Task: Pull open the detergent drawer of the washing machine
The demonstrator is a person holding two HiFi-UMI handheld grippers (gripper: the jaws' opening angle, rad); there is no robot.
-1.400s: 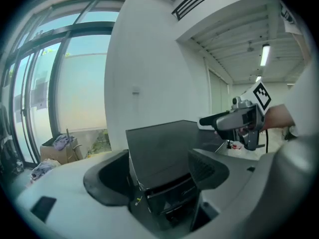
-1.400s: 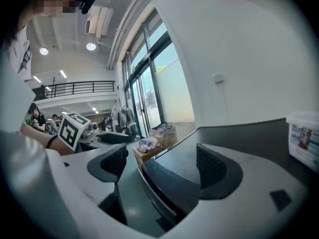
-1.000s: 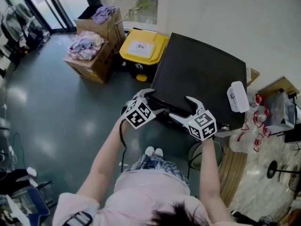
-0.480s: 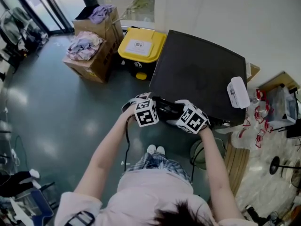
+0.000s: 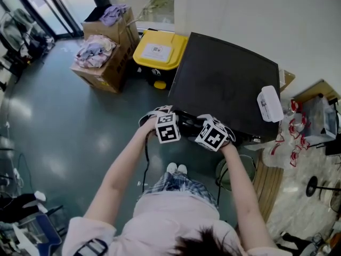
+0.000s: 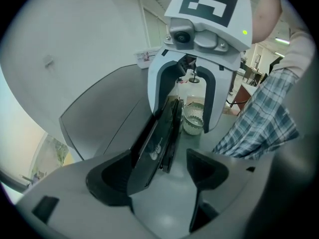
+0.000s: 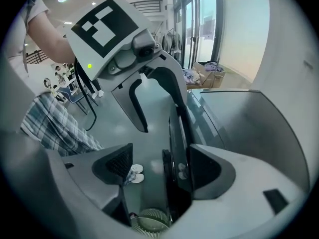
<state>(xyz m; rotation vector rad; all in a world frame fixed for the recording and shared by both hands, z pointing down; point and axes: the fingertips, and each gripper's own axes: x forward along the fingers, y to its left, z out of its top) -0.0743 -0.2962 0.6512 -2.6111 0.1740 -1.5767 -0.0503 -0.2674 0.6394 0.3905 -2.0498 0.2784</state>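
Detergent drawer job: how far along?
Done: left gripper and right gripper are at the washing machine's top front edge. In hand: left open astride the front panel; right's jaws have just been closing around it, not gripping. Left: grip and pull; no drawer visibly out.

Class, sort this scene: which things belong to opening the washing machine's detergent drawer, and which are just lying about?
For the job: washing machine; its front panel; left hand-held gripper, open astride the panel edge; right hand-held gripper, jaws just been closing, panel edge between them.

Lying about: yellow-lidded bin; cardboard boxes of clothes; white pack on the machine; mesh basket.
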